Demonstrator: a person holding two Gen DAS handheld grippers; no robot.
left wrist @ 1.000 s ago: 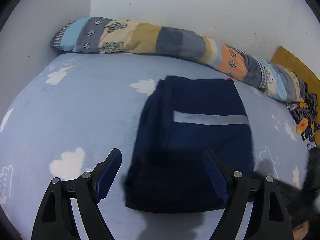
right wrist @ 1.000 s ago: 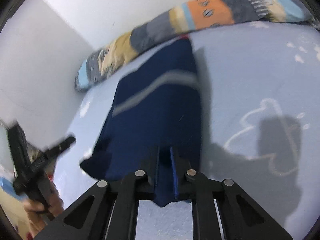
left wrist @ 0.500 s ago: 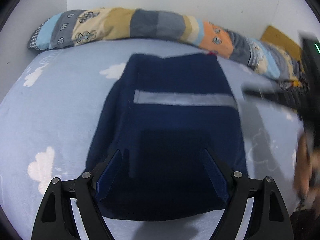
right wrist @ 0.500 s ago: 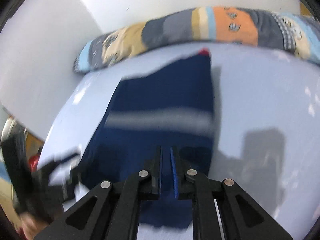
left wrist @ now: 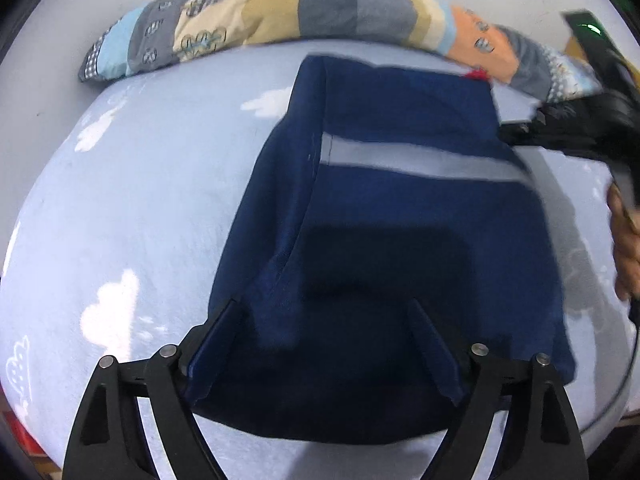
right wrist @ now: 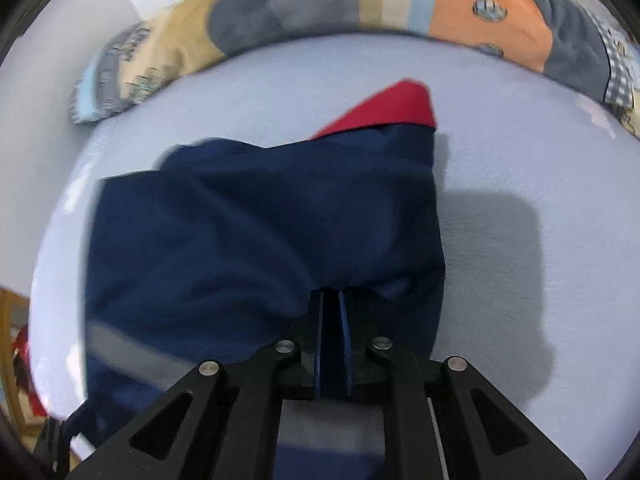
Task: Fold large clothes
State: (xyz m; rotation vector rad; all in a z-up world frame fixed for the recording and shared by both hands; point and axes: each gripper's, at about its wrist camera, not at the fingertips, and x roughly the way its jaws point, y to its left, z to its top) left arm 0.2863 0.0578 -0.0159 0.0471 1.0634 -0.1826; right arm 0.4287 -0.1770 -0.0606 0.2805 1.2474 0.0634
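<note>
A folded navy garment (left wrist: 392, 248) with a grey stripe (left wrist: 420, 160) lies on the light blue cloud-print bed sheet (left wrist: 140, 200). My left gripper (left wrist: 324, 344) is open, its fingers wide apart low over the garment's near edge. My right gripper (right wrist: 331, 300) is shut on a fold of the navy garment (right wrist: 260, 240) and holds it up over the rest of the cloth. A red inner part (right wrist: 388, 108) shows at the garment's far corner. The right gripper also shows at the right edge of the left wrist view (left wrist: 520, 134).
A long patchwork bolster (left wrist: 320, 12) lies along the white wall at the bed's far edge; it also shows in the right wrist view (right wrist: 360, 4). The bed's left edge, with wooden furniture (right wrist: 10, 340) beyond, is at the lower left of the right wrist view.
My right gripper has moved forward along the garment toward the far red corner, carrying navy cloth. My left gripper has come closer over the garment's near edge, still open.
</note>
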